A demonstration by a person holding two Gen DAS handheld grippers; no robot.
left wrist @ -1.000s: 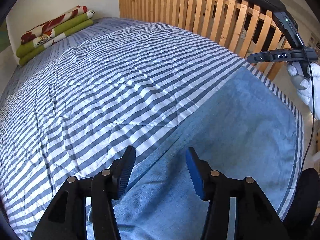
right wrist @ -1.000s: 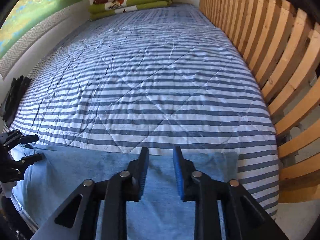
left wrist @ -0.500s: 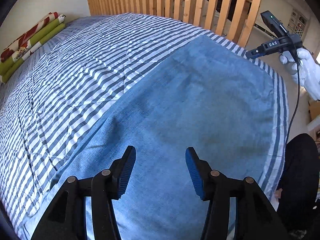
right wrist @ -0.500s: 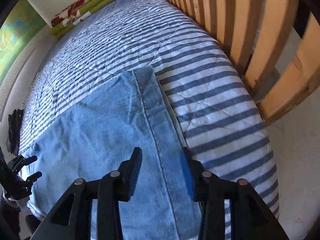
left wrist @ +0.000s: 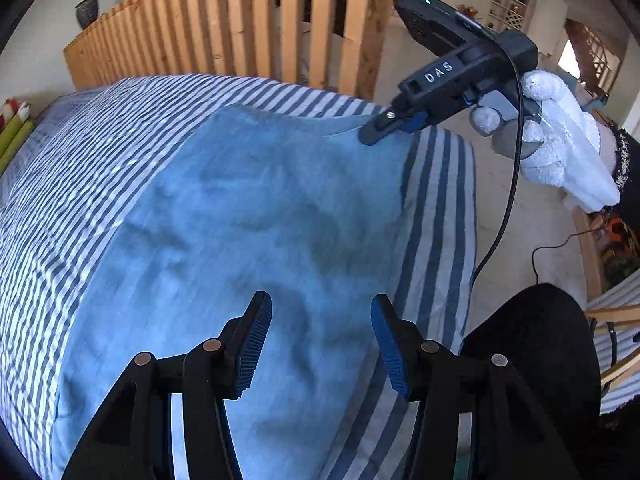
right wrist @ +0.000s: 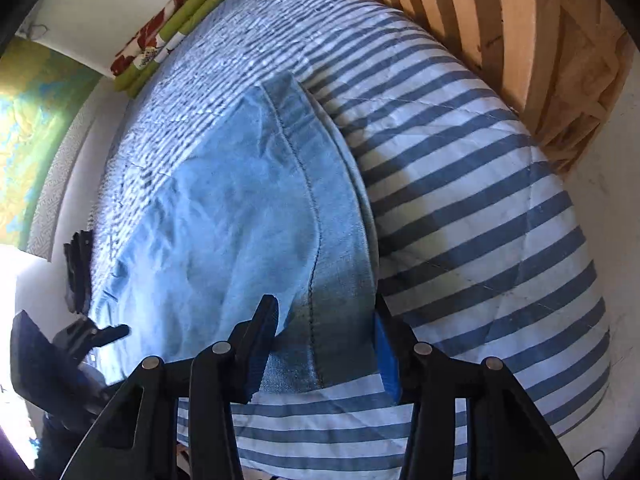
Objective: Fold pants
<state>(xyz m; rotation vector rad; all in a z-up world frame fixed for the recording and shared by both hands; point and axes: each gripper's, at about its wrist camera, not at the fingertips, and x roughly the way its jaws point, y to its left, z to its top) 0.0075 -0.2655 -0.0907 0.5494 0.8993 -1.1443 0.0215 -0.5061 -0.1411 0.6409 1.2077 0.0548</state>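
Light blue denim pants (left wrist: 256,216) lie flat across the near end of a striped bed. My left gripper (left wrist: 320,344) hovers open just above the denim near the bed's front edge, with nothing between its fingers. My right gripper (right wrist: 326,344) is open and low over the stitched hem (right wrist: 320,208) at the pants' near corner, one finger on each side of the hem band. In the left wrist view the right gripper (left wrist: 380,132) shows at the far corner of the pants, held by a white-gloved hand (left wrist: 560,152). The left gripper (right wrist: 100,332) appears at the lower left of the right wrist view.
A blue and white striped quilt (right wrist: 480,184) covers the bed. A wooden slatted rail (left wrist: 224,36) runs along its side. Rolled green and red bedding (right wrist: 168,40) lies at the far end. A black cable (left wrist: 504,208) hangs from the right gripper. A person's dark-clad knee (left wrist: 536,344) stands by the bed edge.
Both grippers have come down closer to the pants. The right one swung to the hem corner and its fingers spread wider. The left view has turned toward the right gripper.
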